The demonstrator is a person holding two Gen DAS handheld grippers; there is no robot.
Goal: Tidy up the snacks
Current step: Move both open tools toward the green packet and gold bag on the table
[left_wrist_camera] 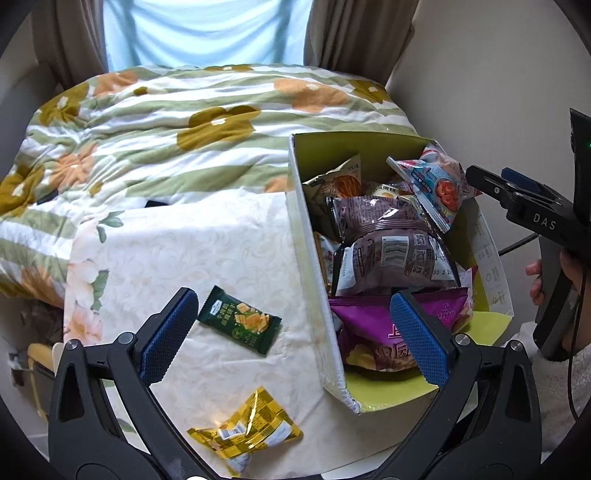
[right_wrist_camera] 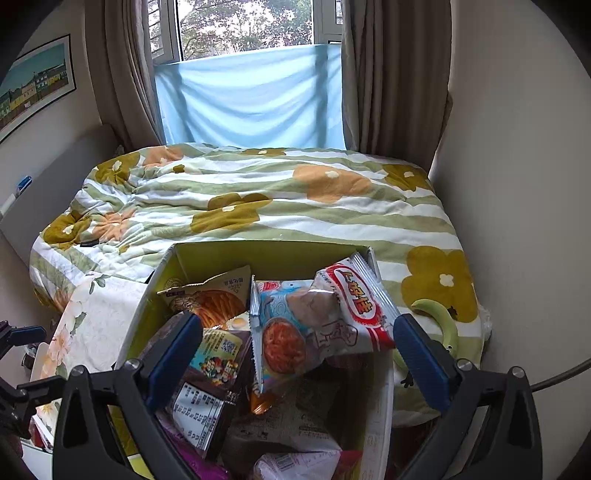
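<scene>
While jaws gape: shrimp-chip packet (right_wrist_camera: 314, 325) seemingly between right hand-held gripper (right_wrist_camera: 295, 354) pads.

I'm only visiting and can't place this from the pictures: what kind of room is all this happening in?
Most likely a bedroom in a home. A bed with a flowered quilt fills the room, brown curtains frame a window, and a framed picture hangs on the wall. The snack box sits on a small cloth-covered table beside the bed.

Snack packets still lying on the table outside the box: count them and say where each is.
2. A dark green packet lies near the left gripper's left finger, apart from the box. A yellow packet lies nearer the camera, at the table's edge. Others may be hidden.
</scene>
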